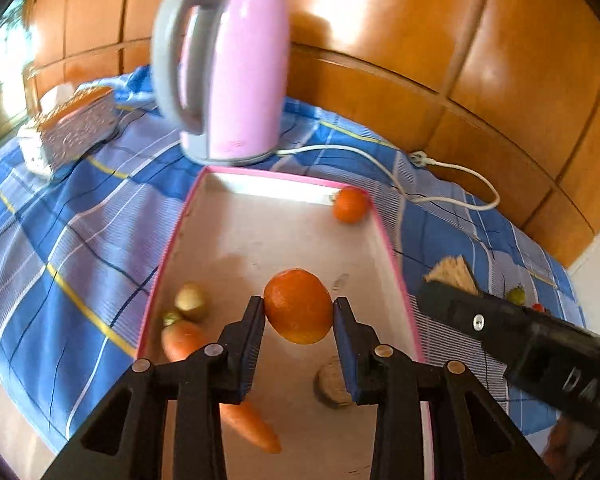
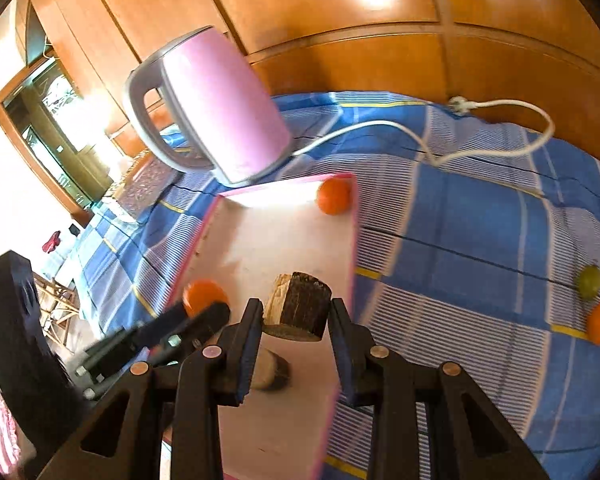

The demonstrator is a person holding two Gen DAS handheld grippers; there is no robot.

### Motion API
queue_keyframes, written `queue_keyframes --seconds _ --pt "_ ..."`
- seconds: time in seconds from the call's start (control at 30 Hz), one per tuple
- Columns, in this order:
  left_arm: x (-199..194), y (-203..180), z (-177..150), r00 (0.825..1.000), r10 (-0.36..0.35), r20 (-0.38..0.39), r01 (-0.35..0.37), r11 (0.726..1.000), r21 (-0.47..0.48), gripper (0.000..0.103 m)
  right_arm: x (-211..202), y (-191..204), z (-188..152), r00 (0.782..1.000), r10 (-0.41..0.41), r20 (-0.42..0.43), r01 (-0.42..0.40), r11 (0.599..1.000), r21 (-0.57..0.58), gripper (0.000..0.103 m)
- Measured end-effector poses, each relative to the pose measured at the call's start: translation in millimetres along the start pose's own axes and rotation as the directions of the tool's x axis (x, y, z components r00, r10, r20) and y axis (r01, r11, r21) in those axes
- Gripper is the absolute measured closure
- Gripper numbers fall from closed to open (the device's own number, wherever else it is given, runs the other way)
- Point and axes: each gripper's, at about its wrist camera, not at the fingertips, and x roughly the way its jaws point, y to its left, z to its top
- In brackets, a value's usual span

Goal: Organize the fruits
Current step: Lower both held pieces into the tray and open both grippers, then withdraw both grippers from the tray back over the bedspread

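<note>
Left wrist view: a pink kettle (image 1: pixel 236 72) stands at 12 o'clock beyond the pink-rimmed tray (image 1: pixel 392 256) on the blue checked cloth (image 1: pixel 52 240). Over the tray, the left claw (image 1: pixel 299 310) is clamped on an orange (image 1: pixel 299 306). At 3 o'clock, the right claw (image 2: pixel 296 312) grips a brown wooden block (image 2: pixel 300 304).
</note>
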Motion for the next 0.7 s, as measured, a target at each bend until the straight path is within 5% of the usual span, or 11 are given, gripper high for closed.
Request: queue_keyframes --seconds 0.37,0.7 --pt "-3.4 13.2 -9.9 0.999 0.041 0.002 -0.040 0.998 -0.050 0.065 8.4 11.7 -10.9 1.000 0.006 -0.015 -0.006 1.000 0.025 0.068" --pt "-11.7 -1.4 -25.0 0.998 0.055 0.007 -0.055 0.998 -0.036 0.061 -16.9 -10.3 -44.2 0.994 -0.110 0.029 0.108 0.993 0.044 0.067"
